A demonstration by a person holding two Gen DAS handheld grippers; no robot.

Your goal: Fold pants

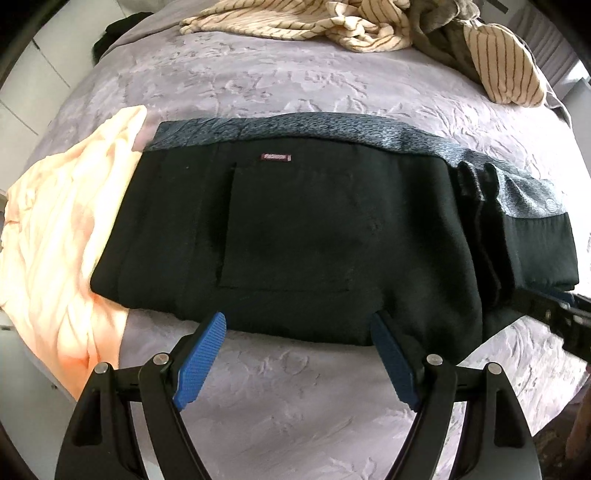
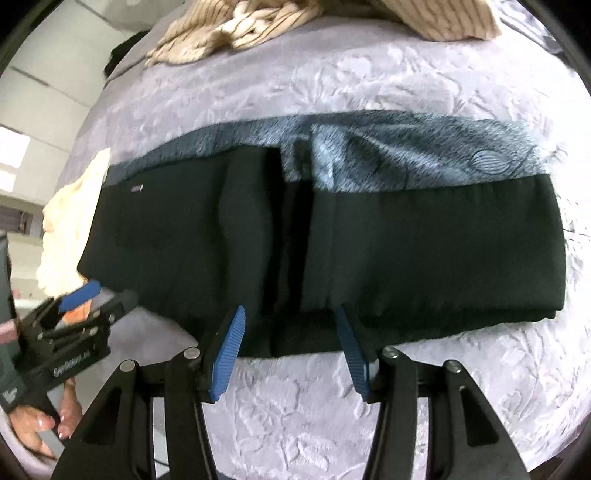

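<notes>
At the far left a pale peach garment [image 1: 66, 229] lies on the lavender bedspread [image 1: 295, 398], with the left end of the black pants [image 1: 295, 229] lying over its edge. The pants stretch across the bed as a long band, already doubled lengthwise, with a grey patterned lining [image 1: 332, 129] showing along the far edge and a small maroon label [image 1: 276, 157] near the top.

The left gripper [image 1: 299, 325] hangs over the near hem with its jaws wide and nothing between them — the blue pads [image 1: 201, 358] sit just at the cloth's edge, not pressing on it. Further right, the right gripper [image 2: 290, 321] stands at the near hem by a dark vertical crease, its jaws moderately apart and empty.

By the look of it one fold is finished and both grippers have let go; the next step is probably to fold the band crosswise. That calls for taking one end through all its layers and carrying it over to the other end without dragging the peach garment along.

Hard to make out: how many layers the band holds, and what the dark ridges [image 1: 476, 206] right of centre are — belt loops or bunched cloth. The striped clothes [image 1: 332, 22] at the far edge are cut off by the frame.
</notes>
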